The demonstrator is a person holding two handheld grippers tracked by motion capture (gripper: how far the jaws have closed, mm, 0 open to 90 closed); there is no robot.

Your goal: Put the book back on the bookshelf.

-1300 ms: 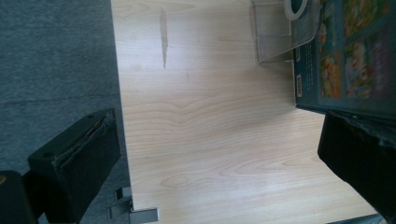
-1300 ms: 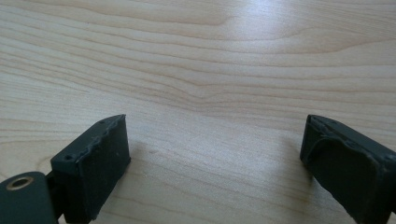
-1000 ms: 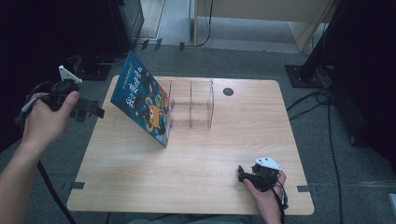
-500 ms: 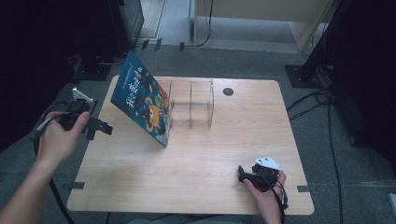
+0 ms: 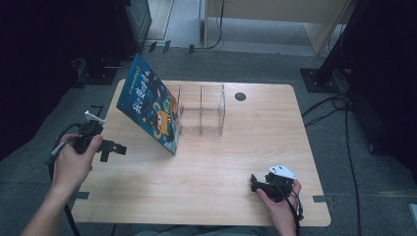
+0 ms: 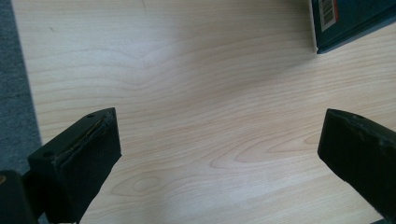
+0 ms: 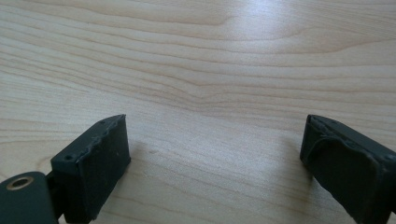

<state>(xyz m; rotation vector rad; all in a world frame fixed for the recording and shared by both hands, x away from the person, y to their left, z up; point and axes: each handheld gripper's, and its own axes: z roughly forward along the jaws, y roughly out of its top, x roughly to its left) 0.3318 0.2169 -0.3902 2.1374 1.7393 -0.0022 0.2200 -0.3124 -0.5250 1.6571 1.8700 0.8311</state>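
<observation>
Jaws gape on both the left gripper [image 5: 112,149] and right gripper [image 5: 255,184], over bare table [image 5: 206,167], seemingly near a leaning book [image 5: 150,105].

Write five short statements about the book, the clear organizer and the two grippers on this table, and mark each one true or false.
1. The book leans tilted against the clear organizer. True.
2. The left gripper is shut on the book. False: its jaws stand wide apart over bare table, with the book's corner ahead of them.
3. The right gripper is near the table's front edge. True.
4. The organizer holds several books. False: its compartments look empty.
5. The right gripper's jaws are open. True.
</observation>
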